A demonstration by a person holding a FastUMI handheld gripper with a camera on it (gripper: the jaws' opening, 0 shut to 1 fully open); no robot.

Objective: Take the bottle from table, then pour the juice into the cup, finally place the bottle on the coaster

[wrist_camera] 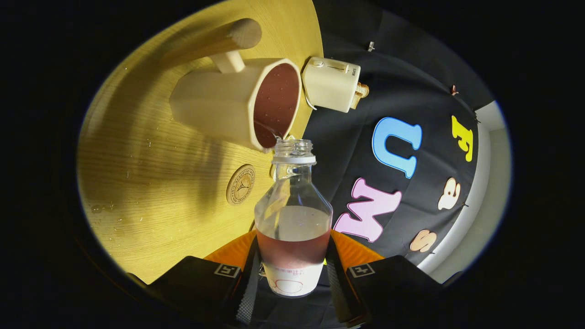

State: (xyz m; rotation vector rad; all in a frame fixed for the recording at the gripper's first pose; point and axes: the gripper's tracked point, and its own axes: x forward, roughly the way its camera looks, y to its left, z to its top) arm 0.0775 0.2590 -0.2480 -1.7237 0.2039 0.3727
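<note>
Pour | my claw (292, 278) clamps the bottle (293, 214), tipped, mouth at the cup (237, 103) rim | juice streaming in | hold tilt steady, mouth over rim | coaster (241, 184) on worktop (151, 183) beside cup

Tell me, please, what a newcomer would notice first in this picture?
First, the clear bottle, clamped between the fingers of the hand-held gripper, its open mouth at the rim of the cream cup, which already holds dark red juice. Then the round coaster on the wooden table beside the bottle, and the cream toaster beyond the cup.
</note>
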